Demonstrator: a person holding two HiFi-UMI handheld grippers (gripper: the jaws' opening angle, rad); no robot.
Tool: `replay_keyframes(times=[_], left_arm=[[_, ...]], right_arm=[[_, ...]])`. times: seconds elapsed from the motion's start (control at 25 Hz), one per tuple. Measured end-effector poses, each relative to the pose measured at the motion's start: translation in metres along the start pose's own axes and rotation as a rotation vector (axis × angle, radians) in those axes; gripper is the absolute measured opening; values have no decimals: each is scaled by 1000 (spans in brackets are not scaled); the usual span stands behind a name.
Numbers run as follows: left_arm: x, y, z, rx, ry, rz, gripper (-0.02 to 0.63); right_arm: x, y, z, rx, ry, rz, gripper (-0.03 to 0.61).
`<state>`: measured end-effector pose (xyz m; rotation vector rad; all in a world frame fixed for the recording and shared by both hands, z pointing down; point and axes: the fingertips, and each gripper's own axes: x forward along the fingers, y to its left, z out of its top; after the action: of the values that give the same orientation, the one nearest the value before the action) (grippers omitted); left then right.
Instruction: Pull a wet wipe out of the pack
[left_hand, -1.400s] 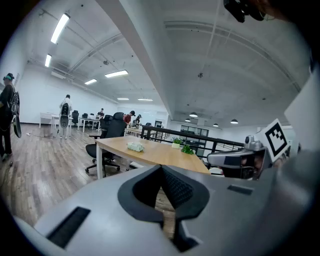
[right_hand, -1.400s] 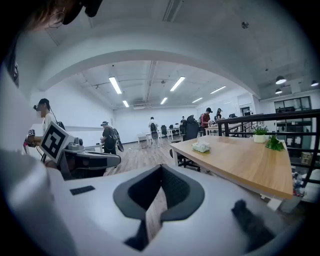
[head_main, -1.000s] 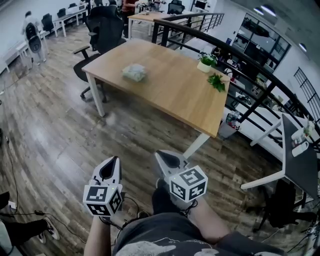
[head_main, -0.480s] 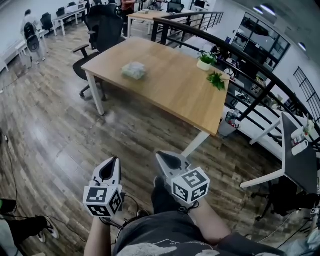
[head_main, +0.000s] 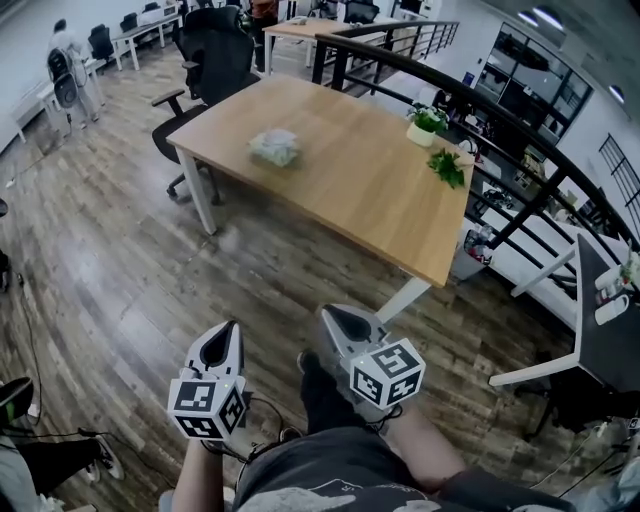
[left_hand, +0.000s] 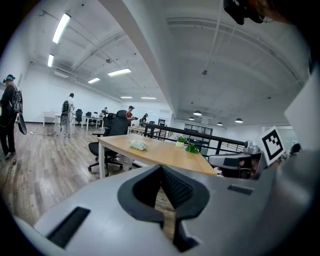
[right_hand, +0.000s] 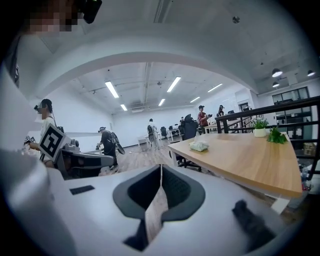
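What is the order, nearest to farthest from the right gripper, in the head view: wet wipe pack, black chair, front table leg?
1. Front table leg, just ahead.
2. Wet wipe pack, on the tabletop.
3. Black chair, behind the tabletop.

Head view looks steeply down from above onto left gripper (head_main: 224, 338) and right gripper (head_main: 338, 320), wooden table (head_main: 350, 170) well ahead. Each gripper view sits low, right behind its own jaws, facing near-level at that table (shared by all three views).
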<state>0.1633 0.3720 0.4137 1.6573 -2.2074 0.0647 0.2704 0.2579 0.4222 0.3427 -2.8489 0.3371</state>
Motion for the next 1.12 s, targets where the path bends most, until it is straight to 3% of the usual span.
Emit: replay_keyframes(times=[0.6,1.12], left_arm=[[126,38,49,-13,4,48,15],[205,63,93,-14,14,89,15]], right_arm=[[115,-101,50,15,14,38,26],[191,-164,93,21,28,70,26]])
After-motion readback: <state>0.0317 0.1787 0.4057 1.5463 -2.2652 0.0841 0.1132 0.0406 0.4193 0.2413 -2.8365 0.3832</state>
